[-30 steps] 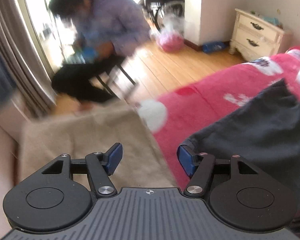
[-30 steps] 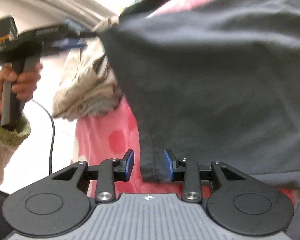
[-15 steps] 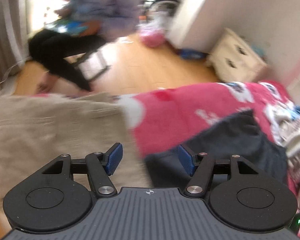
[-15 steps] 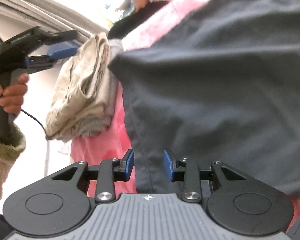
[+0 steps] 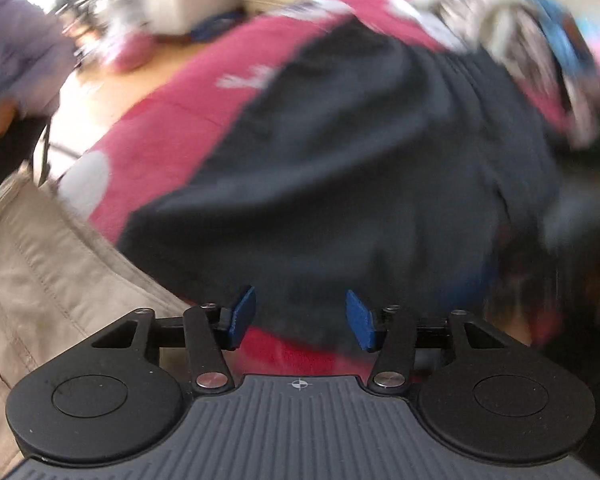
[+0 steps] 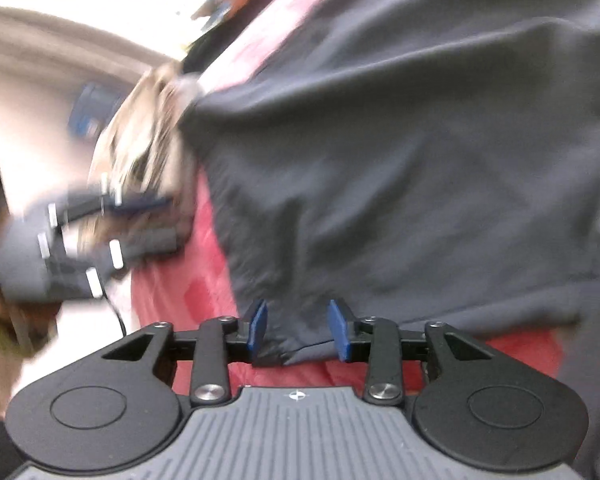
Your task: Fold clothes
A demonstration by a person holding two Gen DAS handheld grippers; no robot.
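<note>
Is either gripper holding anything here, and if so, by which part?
Nothing is gripped. The right gripper straddles the hem of the dark garment, jaws just opening. The left gripper, jaws closing, is open over its edge.

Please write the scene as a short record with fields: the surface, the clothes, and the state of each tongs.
surface: red blanket with white pattern
main garment: dark garment, spread on the blanket, wrinkled
second garment: beige garment, lying at the left of the dark one
left tongs: open, jaws have just been closing; near edge of the dark garment lies between them, not pressed
right tongs: open, jaws have just been opening; hem of the dark garment between them, not pinched
picture quality: both views blurred
</note>
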